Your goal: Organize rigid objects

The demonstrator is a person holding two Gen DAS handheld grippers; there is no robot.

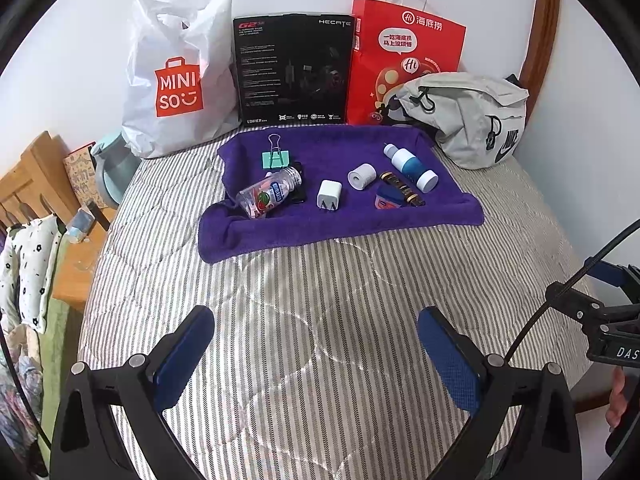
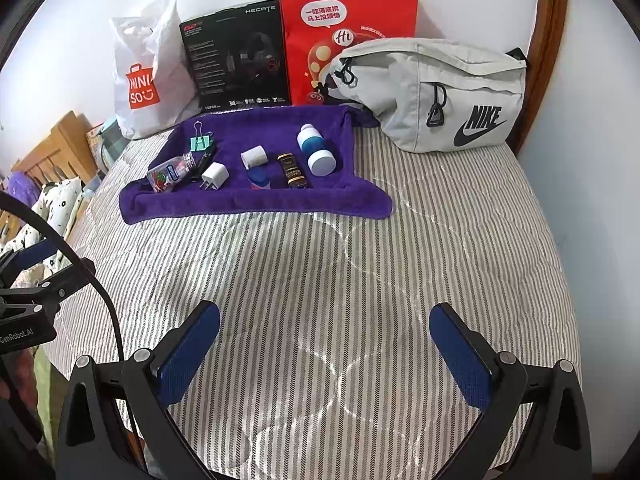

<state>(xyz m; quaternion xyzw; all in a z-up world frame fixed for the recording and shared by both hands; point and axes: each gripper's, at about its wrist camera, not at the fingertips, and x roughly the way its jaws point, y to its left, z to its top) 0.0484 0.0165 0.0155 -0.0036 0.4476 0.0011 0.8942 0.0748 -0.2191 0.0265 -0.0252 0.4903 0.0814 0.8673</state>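
Note:
A purple towel [image 1: 352, 224] [image 2: 256, 204] lies on the striped bed and carries several small objects. On it are a mint binder clip [image 1: 276, 157] [image 2: 201, 142], a clear candy bottle [image 1: 267, 193] [image 2: 168, 172], a white charger plug [image 1: 329, 195] [image 2: 215, 176], a white roll [image 1: 361, 176] [image 2: 254, 157], a small blue-lidded jar [image 1: 389, 197] [image 2: 259, 181], a dark gold-trimmed tube [image 1: 402, 188] [image 2: 292, 171] and a blue-and-white bottle [image 1: 410, 167] [image 2: 316, 150]. My left gripper [image 1: 316, 320] and right gripper [image 2: 326, 316] hover open over the bed, well short of the towel, both empty.
Against the wall stand a white Miniso bag [image 1: 176, 76] [image 2: 144, 76], a black headset box [image 1: 294, 68] [image 2: 236, 56] and a red paper bag [image 1: 404, 60] [image 2: 348, 32]. A grey Nike waist bag [image 1: 472, 116] [image 2: 440, 92] lies right of the towel. A wooden headboard [image 1: 36, 176] and clutter sit left.

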